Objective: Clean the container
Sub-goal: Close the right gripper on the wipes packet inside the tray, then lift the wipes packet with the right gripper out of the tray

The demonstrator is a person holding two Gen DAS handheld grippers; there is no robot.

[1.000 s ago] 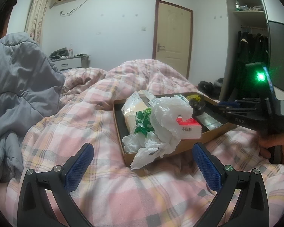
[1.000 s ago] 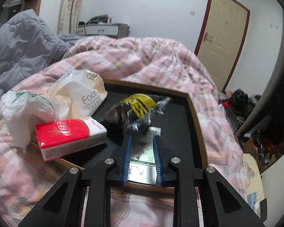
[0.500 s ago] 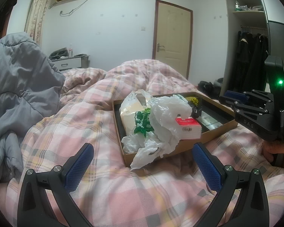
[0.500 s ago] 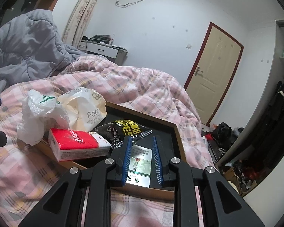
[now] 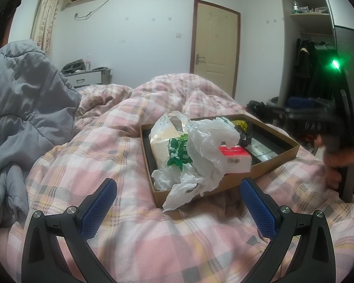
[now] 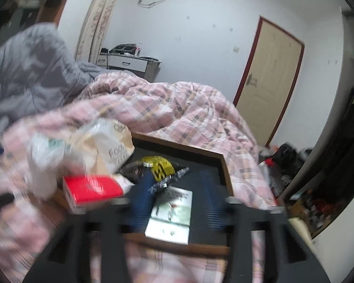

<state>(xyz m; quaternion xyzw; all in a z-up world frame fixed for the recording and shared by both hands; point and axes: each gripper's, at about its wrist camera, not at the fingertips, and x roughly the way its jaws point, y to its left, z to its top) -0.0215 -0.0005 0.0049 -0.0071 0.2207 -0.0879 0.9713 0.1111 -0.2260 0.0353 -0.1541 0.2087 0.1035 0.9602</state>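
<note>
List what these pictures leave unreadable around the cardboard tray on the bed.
- Right tool: right wrist view, motion blur; jaws opening, nothing visibly between them.
- Red tissue pack: same view, print smeared.
- Cream bag: left wrist view, mostly hidden behind the white plastic bag.
- Tray floor: left wrist view, hidden by clutter.

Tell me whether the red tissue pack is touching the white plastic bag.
Touching. In the left wrist view the white plastic bag drapes over the top and left end of the red tissue pack, with no gap between them.
</note>
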